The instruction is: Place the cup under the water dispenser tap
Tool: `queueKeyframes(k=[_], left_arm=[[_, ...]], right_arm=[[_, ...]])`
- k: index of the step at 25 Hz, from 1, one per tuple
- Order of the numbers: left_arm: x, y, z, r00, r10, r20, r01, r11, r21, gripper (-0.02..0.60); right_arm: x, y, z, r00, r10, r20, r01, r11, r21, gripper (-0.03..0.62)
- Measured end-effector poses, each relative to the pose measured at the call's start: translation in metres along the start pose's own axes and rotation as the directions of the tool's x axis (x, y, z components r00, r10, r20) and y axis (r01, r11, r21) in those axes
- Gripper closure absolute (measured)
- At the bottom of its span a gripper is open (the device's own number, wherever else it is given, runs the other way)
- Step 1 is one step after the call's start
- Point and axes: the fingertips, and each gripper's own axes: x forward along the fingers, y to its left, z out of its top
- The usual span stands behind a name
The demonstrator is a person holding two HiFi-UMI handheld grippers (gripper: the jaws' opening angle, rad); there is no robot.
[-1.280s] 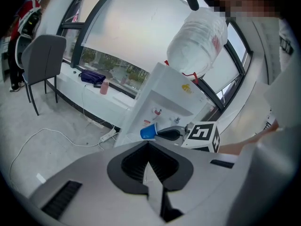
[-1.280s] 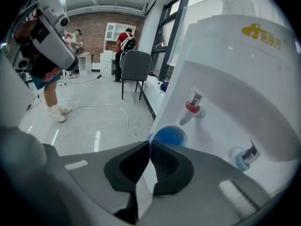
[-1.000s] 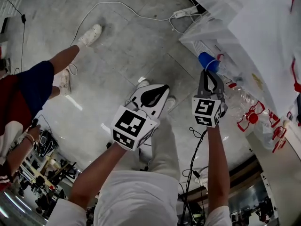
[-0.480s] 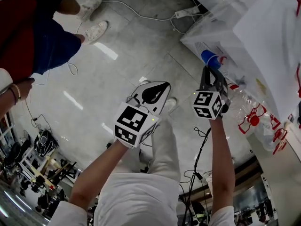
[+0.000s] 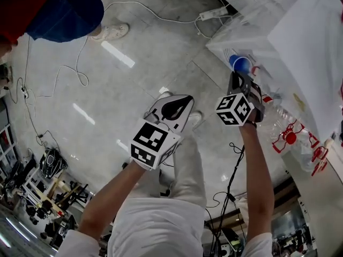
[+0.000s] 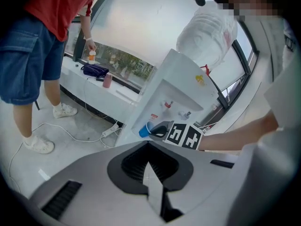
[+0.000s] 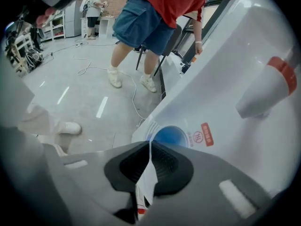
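The blue cup (image 5: 239,64) hangs against the front of the white water dispenser (image 5: 278,31); my right gripper (image 5: 236,80) is shut on its rim. In the right gripper view the cup (image 7: 170,136) sits just past the jaws, and its thin wall is pinched between them. The red-banded tap (image 7: 268,86) is above and to the right of it. My left gripper (image 5: 182,101) hovers over the floor, left of the right one, shut with nothing in it. From the left gripper view the cup (image 6: 144,131) and the right gripper (image 6: 160,129) show below the dispenser's taps (image 6: 176,108).
A person in a red shirt and blue shorts (image 5: 64,7) stands on the floor at the upper left. A power strip with white cable (image 5: 211,13) lies beside the dispenser. A large water bottle (image 6: 209,27) tops the dispenser. Red-handled items (image 5: 286,135) sit at the right.
My right gripper has rolled and sunk a little with the cup, which stays at the dispenser's front. The person in blue shorts has walked from the left edge to the top. The left gripper has held still.
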Motion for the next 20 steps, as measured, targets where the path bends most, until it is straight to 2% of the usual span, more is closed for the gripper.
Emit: queueKeyframes(k=[5,8,20], left_arm=[[-0.001,0.001,0.001,1.0,-0.002,0.001,0.002,1.0,0.004,0.58],[-0.002,0.002,0.001,1.0,-0.003,0.002,0.003,1.0,0.005,0.58],[-0.011,0.004,0.008,1.0,-0.01,0.005,0.009,1.0,0.028,0.58]], right_arm=[[0.007,0.004,-0.005,0.998,0.023,-0.066,-0.026,0.998,-0.059,0.564],[0.01,0.005,-0.006,0.997,0.02,-0.081,-0.025,0.998,-0.066,0.493],[0.002,-0.006,0.003,0.997,-0.027,-0.067,0.023,0.998,-0.052,0.471]])
